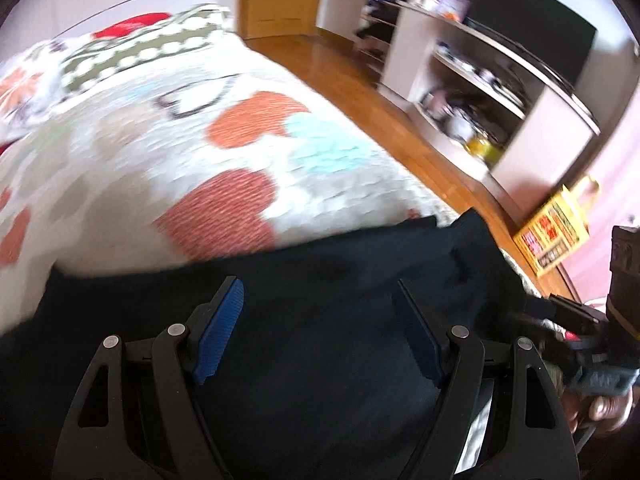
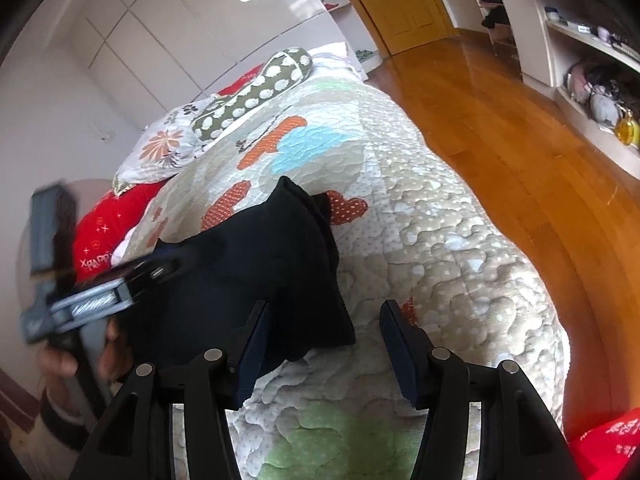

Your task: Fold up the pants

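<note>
- Presently, we found the dark navy, soft cloth pants (image 2: 256, 272) lying in a folded bundle on the quilted patchwork bedspread (image 2: 440, 248), near the bed's foot end.
- We noted that the right gripper (image 2: 320, 352) hovered just above the bundle's near right corner. Its blue-padded jaws stood wide, and nothing was between them but bare quilt; the left pad overlapped the cloth's edge in the picture, though we could not tell whether it touched.
- From the right wrist view, the pants lay ahead and to the left of that gripper. Their long axis ran from the near corner away towards the spotted green pillow (image 2: 256, 92), and the far end rose to a puckered point.
- The left gripper (image 1: 316, 328) hung directly over the dark cloth, its jaws likewise wide and, by our reading, clear of the fabric. The blur in that view left contact uncertain.
- We judged the left hand the nearer to the body of the cloth, the right nearer to its free corner.
- The coming move, we judged, turned on that corner lying just inside the right tool's left pad.
</note>
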Action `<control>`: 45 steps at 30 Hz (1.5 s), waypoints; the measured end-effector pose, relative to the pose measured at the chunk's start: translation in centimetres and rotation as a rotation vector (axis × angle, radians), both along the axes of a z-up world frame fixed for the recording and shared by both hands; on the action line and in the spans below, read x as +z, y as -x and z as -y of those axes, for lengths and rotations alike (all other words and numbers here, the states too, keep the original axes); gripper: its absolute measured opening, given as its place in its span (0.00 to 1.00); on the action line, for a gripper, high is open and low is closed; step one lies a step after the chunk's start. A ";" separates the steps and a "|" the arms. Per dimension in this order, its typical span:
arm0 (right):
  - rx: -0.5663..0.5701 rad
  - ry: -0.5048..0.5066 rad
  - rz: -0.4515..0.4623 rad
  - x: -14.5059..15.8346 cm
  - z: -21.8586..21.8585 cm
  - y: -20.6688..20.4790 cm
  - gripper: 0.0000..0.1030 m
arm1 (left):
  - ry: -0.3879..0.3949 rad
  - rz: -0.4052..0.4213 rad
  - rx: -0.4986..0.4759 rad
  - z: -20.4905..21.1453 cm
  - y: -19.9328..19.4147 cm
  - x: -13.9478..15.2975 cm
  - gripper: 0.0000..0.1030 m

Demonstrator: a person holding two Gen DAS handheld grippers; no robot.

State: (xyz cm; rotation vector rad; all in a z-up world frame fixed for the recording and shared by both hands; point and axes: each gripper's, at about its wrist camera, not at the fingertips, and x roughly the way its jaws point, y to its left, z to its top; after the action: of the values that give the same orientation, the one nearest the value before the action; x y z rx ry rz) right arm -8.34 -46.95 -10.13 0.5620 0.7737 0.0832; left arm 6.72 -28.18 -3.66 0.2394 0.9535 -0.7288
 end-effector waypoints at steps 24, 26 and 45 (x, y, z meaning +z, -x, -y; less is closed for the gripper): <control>0.231 -0.034 0.229 6.4 -6.0 -3.3 0.21 | 0.231 -0.058 0.119 -6.8 -3.8 4.4 0.64; 0.301 0.004 0.255 7.9 -9.2 -4.1 0.21 | 0.242 -0.025 0.199 -11.0 -3.7 5.4 0.64; 0.305 0.084 0.073 4.2 -11.7 -4.3 0.46 | 0.118 -0.092 0.309 -15.2 0.8 -0.3 0.64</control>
State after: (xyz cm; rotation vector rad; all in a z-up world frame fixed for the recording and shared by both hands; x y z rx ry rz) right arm -4.03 -35.29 -5.96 0.3559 0.7830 0.3493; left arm 5.97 -12.95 -3.94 -0.0457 1.0037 -0.5115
